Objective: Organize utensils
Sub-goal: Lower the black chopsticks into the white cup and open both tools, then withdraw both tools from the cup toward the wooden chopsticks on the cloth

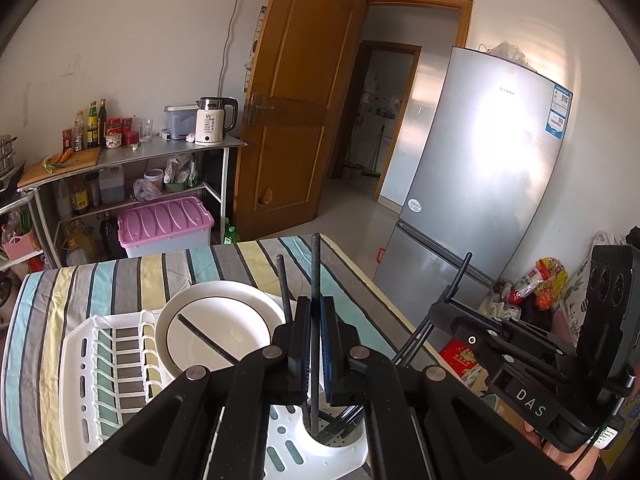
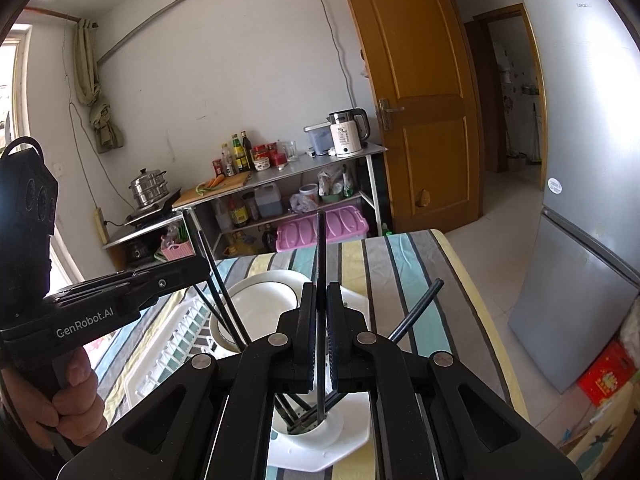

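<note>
Lowering, left view: left gripper clamped shut on one chopstick, held upright, its lower end inside the cup.
Cup, left view: white, round, perforated floor, part of the drying rack at the table's near edge; several dark sticks already lean in it.
Plate, left view: plate stands in the rack just behind the cup; one loose stick lies across it.
Right tool, left view: right gripper seen from the side, jaws together on its own stick.
Table: striped cloth covers it; rack sits toward the near left corner.
Grip, right view: right gripper closed on a second chopstick, tip also down in the cup.
Left tool, right view: left gripper held by a hand, close beside on the left.
Stage (judged): both sticks partly inserted, not released.
Risk 1: both tools crowd one small cup; jaws may knock together.
Risk 2: leaning sticks may block the tips or get levered out.
Risk 3: letting go while tilted could tip a stick over the rim onto the cloth.
</note>
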A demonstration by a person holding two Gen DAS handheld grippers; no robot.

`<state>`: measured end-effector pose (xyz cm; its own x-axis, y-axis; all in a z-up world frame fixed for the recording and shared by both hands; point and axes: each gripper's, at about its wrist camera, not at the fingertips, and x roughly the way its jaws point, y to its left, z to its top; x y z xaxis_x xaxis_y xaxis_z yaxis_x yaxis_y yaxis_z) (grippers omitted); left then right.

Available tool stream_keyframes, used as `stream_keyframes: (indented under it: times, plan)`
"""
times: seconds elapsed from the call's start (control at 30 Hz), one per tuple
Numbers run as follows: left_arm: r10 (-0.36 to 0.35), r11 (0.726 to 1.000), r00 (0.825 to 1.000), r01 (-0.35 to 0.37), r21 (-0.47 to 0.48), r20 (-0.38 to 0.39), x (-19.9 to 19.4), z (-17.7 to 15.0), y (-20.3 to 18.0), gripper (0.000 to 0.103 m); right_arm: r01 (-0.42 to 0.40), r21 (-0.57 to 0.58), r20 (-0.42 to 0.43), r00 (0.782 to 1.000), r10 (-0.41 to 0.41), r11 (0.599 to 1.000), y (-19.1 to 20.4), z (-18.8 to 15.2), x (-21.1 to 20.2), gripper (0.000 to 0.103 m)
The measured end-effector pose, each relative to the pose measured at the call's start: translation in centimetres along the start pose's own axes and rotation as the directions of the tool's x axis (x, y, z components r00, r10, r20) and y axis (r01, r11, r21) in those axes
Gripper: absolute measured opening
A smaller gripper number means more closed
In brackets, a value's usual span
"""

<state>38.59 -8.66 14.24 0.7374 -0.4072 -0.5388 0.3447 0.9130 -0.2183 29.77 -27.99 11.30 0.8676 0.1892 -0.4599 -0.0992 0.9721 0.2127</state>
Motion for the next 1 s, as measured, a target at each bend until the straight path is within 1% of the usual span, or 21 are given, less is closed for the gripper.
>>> stream_keyframes:
  times: [0.27,0.47,0.53,0.57,0.63,0.83,1.0]
  plan:
    - [0.025,1.000,1.000,-0.025,-0.013,-0.018,0.9,-0.5,1.1,0.004,0.008,0.025,-0.033,0.999,-0.008,1.000,-1.0,-0.6,0.7,0.005]
    - [0.040,0.999,0.999,-0.041,-0.025,-0.014,0.7,-0.7,1.5,0.005,0.020,0.037,-0.048,0.999,-0.018,0.999,-1.4,-0.6,0.7,0.005]
    - [0.042,0.999,0.999,-0.042,-0.030,-0.013,0.4,-0.8,1.7,0.005,0.029,0.034,-0.058,0.998,-0.027,0.999,-1.4,-0.7,0.6,0.008]
    - [0.038,0.999,0.999,-0.039,-0.029,-0.014,0.3,-1.0,1.7,0.005,0.030,0.034,-0.059,0.998,-0.028,0.999,-1.4,-0.8,0.5,0.013]
    - [0.041,0.999,0.999,-0.041,-0.030,-0.013,0.0,-1.3,1.8,0.005,0.028,0.032,-0.055,0.998,-0.026,0.999,-1.4,-1.0,0.1,0.016]
    - [0.050,0.999,0.999,-0.050,-0.018,-0.010,-1.6,-2.7,1.5,0.005,0.033,0.033,-0.057,0.998,-0.032,0.999,-1.2,-1.9,-1.1,0.017]
    - [0.068,0.998,0.998,-0.068,0.000,0.005,-4.0,-4.7,1.2,0.005,0.023,0.033,-0.047,0.999,-0.021,0.999,-0.5,-3.2,-3.3,0.017]
